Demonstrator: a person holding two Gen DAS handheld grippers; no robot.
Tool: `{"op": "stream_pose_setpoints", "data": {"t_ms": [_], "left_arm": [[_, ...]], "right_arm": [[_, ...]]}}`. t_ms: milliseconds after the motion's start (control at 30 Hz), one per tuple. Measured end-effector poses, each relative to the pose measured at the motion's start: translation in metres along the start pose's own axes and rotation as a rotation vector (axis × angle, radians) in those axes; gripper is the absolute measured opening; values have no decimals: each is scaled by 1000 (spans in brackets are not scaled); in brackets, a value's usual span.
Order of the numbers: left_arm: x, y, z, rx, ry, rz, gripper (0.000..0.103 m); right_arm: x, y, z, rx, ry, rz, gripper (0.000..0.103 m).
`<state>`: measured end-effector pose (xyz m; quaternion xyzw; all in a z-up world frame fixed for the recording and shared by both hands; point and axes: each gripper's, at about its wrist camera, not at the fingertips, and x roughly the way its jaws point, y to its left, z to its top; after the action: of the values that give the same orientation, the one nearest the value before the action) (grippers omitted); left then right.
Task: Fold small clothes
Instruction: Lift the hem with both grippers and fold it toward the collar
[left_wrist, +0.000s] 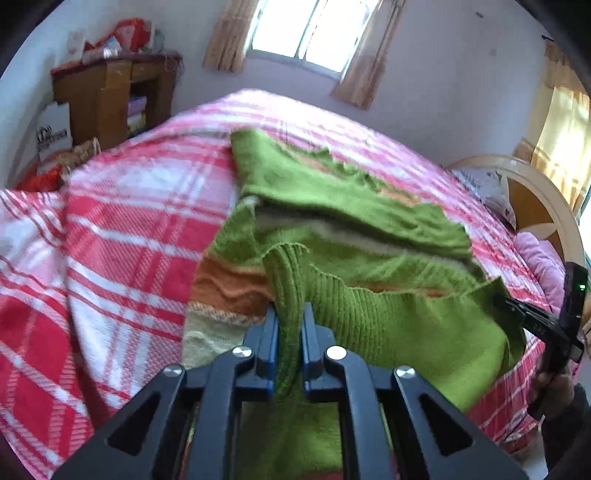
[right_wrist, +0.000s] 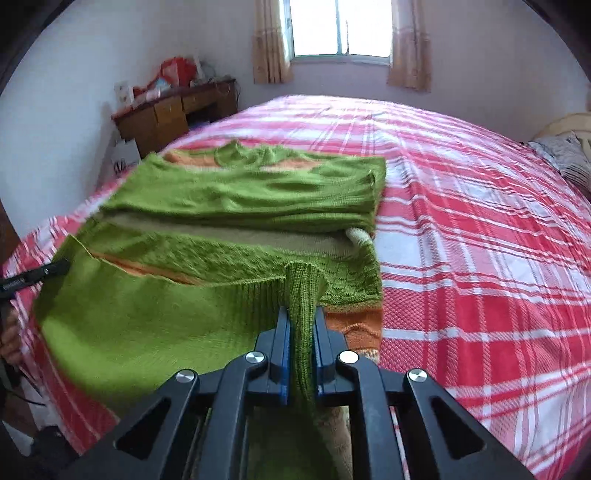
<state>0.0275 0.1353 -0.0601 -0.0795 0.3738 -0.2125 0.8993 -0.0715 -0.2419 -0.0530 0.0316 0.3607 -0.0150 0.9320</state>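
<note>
1. Left gripper: its fingers are pinching the ribbed hem of the green sweater, and a fold of knit sticks up between the blue pads.
2. Right gripper: same deal, its fingers are clamped on another bit of that ribbed hem, with the knit bunched up between them.
3. In the left wrist view the right gripper shows at the far right edge, biting the hem's other corner, with the person's hand on its handle below.
4. The sweater lies on the bed, on a red, pink and white plaid cover. Ahead of both pairs of fingers the top part is already folded over, and orange and cream stripes peek out beneath.
5. The hem is lifted off the cover and stretched between the two grippers, sagging in the middle.
6. Way past the fingers there's a wooden desk piled with stuff and a curtained window.
</note>
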Motion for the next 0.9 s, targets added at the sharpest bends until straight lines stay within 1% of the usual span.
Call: {"op": "stream_pose_setpoints", "data": {"t_ms": [133,167,233,300,400,467,667,767,900], "left_arm": [[-18,-11,14,20,-74,26,10],[-21,-12,18,23,-89,34,10],[-25,-14,28,11,-118,36,10],[-26,-17,38,4,-138,38,10],[-23,-27,48,41,-175,70,10],[-17,-29,55,45,-182,91,10],[-4,-25,73,-2,-197,124,10],[3,-26,79,-10,-196,133,10],[12,-31,86,-1,-198,163,10]], "right_arm": [[-27,1,6,32,-78,-17,9],[-32,2,8,32,-80,-24,9],[-41,3,16,35,-120,-38,9],[-48,7,24,21,-153,-55,9],[-49,16,36,-26,-187,-95,9],[-47,21,46,-59,-204,-129,9],[-43,20,69,-65,-239,-186,9],[-37,16,77,-48,-244,-199,9],[-28,13,86,-47,-249,-212,9]]}}
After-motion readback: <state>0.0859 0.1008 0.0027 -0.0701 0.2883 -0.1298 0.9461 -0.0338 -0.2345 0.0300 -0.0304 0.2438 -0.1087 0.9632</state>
